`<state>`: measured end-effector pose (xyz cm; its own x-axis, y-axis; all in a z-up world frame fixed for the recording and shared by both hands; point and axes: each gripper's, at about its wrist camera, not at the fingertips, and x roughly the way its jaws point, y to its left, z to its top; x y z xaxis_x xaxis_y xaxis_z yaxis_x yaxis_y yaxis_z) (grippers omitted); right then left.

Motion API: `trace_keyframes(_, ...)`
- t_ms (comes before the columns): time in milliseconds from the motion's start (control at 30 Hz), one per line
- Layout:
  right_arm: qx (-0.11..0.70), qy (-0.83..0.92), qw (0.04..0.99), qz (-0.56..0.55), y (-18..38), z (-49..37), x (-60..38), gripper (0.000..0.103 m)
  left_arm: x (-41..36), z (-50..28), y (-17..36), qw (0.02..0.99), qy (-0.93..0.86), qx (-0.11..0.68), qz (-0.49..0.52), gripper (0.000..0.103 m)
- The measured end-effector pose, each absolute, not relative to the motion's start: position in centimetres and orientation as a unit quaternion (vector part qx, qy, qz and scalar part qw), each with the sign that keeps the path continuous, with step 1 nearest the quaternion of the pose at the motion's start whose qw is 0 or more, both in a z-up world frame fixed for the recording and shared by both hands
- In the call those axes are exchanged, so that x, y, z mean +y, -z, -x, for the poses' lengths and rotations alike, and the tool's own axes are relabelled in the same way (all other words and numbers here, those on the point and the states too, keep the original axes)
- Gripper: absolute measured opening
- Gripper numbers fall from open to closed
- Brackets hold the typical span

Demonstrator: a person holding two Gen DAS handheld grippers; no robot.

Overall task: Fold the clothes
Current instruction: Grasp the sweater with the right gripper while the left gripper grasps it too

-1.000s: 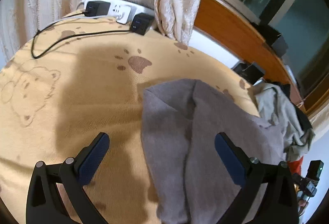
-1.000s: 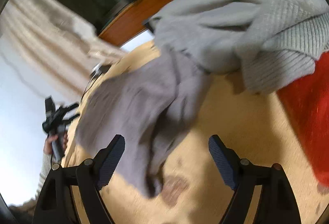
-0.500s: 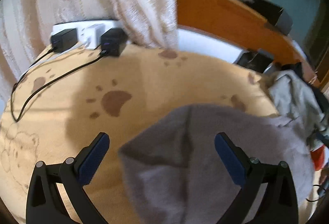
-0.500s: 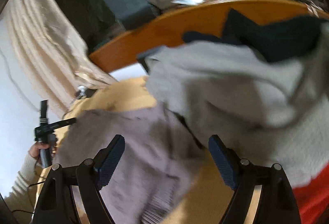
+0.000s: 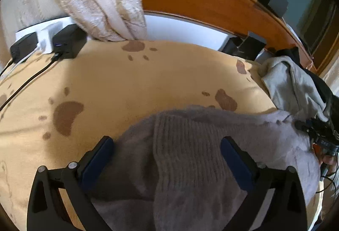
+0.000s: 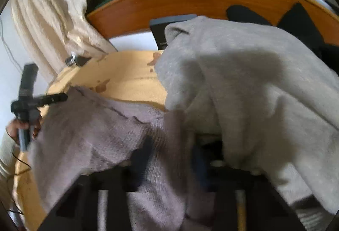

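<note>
Both grippers are at the mauve sweater (image 5: 190, 159): my left gripper (image 5: 166, 153) is spread wide over its ribbed fold, my right gripper (image 6: 169, 159) pinches a bunched edge of it. Under it lies the tan blanket (image 5: 118, 82) — paw prints all over. A grey garment (image 6: 243, 87) is heaped just beside my right gripper.

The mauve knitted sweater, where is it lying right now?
The mauve sweater lies on the yellow paw-print blanket, between the left fingers, with the light grey garment to its right.
</note>
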<state>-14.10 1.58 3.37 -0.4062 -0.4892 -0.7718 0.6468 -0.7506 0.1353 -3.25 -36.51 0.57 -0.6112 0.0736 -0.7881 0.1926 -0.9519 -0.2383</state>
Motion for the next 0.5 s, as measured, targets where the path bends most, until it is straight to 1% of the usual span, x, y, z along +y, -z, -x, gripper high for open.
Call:
trace_keyframes(33,0.107,0.836,0.337,-0.420,-3.2,13.9,1.2,0.020,-36.5,3.5,-0.6,0.034,0.885,0.148,-0.441,0.089)
trace_keyframes(67,0.120,0.839,0.332,-0.415,-3.1,13.8,0.9,0.016,-36.5,3.7,-0.7,0.041,0.884,0.143,-0.442,0.067)
trace_keyframes(100,0.129,0.842,0.327,-0.410,-3.1,13.6,0.7,0.015,-36.7,3.8,-0.9,0.050,0.884,0.141,-0.443,0.035)
trace_keyframes(133,0.135,0.846,0.322,-0.404,-3.2,13.5,0.6,0.014,-37.1,4.0,-0.9,0.054,0.881,0.149,-0.445,0.022)
trace_keyframes(200,0.145,0.855,0.312,-0.387,-3.6,12.9,0.5,0.013,-37.3,4.0,-0.9,0.050,0.879,0.156,-0.448,0.015)
trace_keyframes(333,0.154,0.872,0.298,-0.357,-5.0,12.0,0.9,0.013,-37.1,3.6,-1.3,0.042,0.882,0.155,-0.443,0.013)
trace_keyframes(433,0.165,0.863,0.303,-0.369,-4.8,12.0,0.5,0.014,-37.3,3.0,-1.5,0.027,0.887,0.168,-0.430,0.013)
trace_keyframes(500,0.157,0.852,0.318,-0.386,-4.4,12.4,0.2,0.014,-37.2,2.6,-1.6,0.018,0.890,0.168,-0.424,0.013)
